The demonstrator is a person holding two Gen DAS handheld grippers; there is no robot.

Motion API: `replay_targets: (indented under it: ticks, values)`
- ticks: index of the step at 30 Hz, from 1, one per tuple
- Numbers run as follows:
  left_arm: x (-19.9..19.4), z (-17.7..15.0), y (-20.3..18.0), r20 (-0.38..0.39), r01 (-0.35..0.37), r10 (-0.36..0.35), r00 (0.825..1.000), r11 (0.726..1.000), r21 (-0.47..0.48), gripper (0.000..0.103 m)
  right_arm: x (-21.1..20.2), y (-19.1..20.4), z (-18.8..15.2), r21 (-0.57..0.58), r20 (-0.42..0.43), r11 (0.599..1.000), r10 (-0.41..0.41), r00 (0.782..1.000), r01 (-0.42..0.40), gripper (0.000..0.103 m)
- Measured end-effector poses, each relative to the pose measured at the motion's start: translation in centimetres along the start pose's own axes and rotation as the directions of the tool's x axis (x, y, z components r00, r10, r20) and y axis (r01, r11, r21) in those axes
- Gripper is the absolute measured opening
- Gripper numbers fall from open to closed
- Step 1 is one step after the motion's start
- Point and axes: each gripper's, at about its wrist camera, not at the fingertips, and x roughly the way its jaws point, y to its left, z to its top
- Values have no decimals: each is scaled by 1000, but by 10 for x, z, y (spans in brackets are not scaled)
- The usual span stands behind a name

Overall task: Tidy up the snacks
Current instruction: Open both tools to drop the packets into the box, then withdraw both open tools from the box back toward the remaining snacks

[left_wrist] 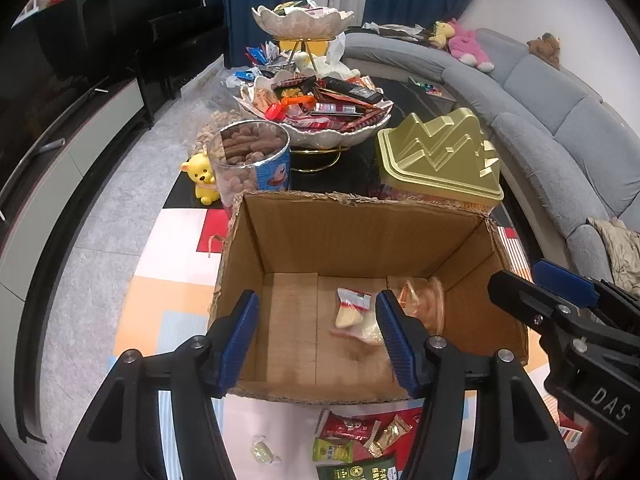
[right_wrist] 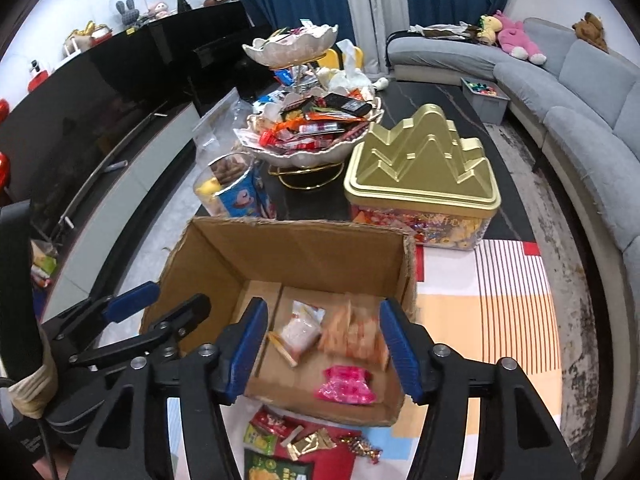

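Observation:
An open cardboard box (left_wrist: 360, 240) (right_wrist: 300, 248) stands on a colourful mat. My left gripper (left_wrist: 316, 300) hangs open over the box's near left part, with no pad touching anything. Below it, a white packet with a red top (left_wrist: 352, 308) (right_wrist: 302, 326) looks blurred near the box floor. My right gripper (right_wrist: 323, 308) is open over the right part, and a blurred orange packet (right_wrist: 356, 332) (left_wrist: 424, 304) shows between its fingers without touching them. A pink packet (right_wrist: 346, 384) lies on the box floor. Each gripper shows in the other's view: right gripper (left_wrist: 532, 286), left gripper (right_wrist: 178, 294).
Several loose snack packets (left_wrist: 352, 436) (right_wrist: 288, 436) lie on the mat in front of the box. Behind the box stand a gold-lidded tin (left_wrist: 436, 156), a tiered bowl stand heaped with snacks (left_wrist: 320, 112), a clear jar of brown snacks (left_wrist: 250, 156) and a yellow bear toy (left_wrist: 202, 178). A grey sofa (left_wrist: 560, 120) curves along the right.

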Motion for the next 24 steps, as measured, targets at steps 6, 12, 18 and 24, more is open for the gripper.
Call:
replay_targets:
  ticks: [6, 12, 18, 24]
  values:
    - [-10, -2, 1, 11, 0, 0, 1000, 1000, -2, 65, -10, 1, -2, 2, 14, 1000, -15, 1000, 15, 60]
    - [-25, -5, 4, 26, -5, 5, 1000, 1000, 0, 65, -26, 6, -4, -4, 37, 1000, -21, 999, 21, 60]
    - [-43, -9, 6, 46, -10, 10, 999, 1000, 0, 66, -42, 12, -7, -11, 57, 1000, -23, 998, 24, 60]
    - [-59, -14, 9, 62, -12, 12, 998, 1000, -1, 67, -55, 14, -12, -15, 69, 999, -28, 997, 29, 60]
